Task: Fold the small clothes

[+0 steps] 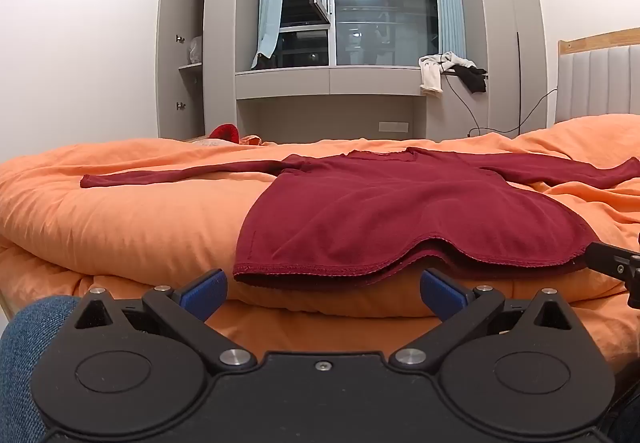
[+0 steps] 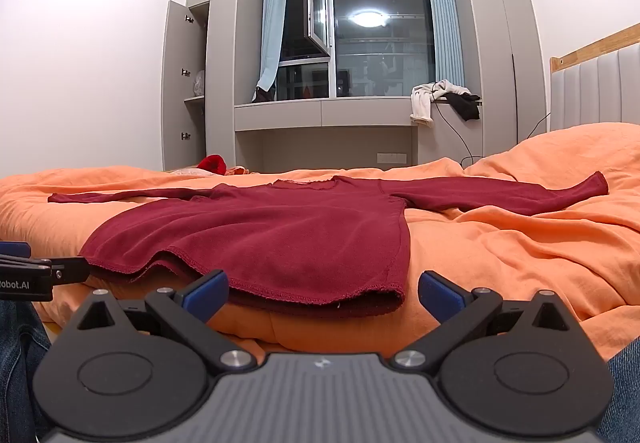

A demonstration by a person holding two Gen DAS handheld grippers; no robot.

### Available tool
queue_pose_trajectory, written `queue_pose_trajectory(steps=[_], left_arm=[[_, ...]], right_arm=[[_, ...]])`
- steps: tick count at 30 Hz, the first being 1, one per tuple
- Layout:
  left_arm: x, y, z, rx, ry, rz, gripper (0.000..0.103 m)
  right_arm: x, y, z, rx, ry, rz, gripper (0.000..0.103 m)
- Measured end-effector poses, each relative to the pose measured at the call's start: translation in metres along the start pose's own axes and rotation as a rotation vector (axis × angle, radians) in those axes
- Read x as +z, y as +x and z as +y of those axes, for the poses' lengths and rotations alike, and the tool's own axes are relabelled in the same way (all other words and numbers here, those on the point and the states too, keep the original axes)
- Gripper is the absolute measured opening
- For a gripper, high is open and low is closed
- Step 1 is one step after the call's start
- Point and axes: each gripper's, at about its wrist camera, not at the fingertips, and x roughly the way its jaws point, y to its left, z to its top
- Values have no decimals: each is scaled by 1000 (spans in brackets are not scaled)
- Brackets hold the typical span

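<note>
A dark red long-sleeved top (image 1: pixel 380 211) (image 2: pixel 280 235) lies flat on the orange duvet (image 1: pixel 120 219) (image 2: pixel 500 255), both sleeves spread out sideways and its hem toward me. My left gripper (image 1: pixel 322 293) hovers just short of the hem's left part, open wide, nothing between its blue pads (image 1: pixel 204 293). My right gripper (image 2: pixel 322 293) sits just in front of the hem's right corner, also open and empty. Each gripper shows at the edge of the other's view: the right one (image 1: pixel 616 267) and the left one (image 2: pixel 28 271).
Beyond the bed stands a grey window bench (image 1: pixel 328 81) with white and black clothes (image 1: pixel 452 73) hanging off it and a cable trailing down. An open wardrobe (image 1: pixel 182 55) is at the left, a padded headboard (image 1: pixel 596 83) at the right. A red item (image 1: pixel 226 132) lies past the bed's far edge. Jeans-clad legs (image 1: pixel 28 343) flank the grippers.
</note>
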Motion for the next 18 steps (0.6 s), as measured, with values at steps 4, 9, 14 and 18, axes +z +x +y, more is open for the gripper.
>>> queue_pose_trajectory(steps=[4,9,14,18], left_arm=[[0,0,0,0,3,1,102],[0,0,-1,-3,4,2,102],[0,0,0,0,1,4,102],[0,-1,0,0,1,4,102]], right_arm=[[0,0,0,2,3,0,103],[0,1,0,1,2,2,103],[0,1,0,1,2,2,103],[0,1,0,1,2,3,103]])
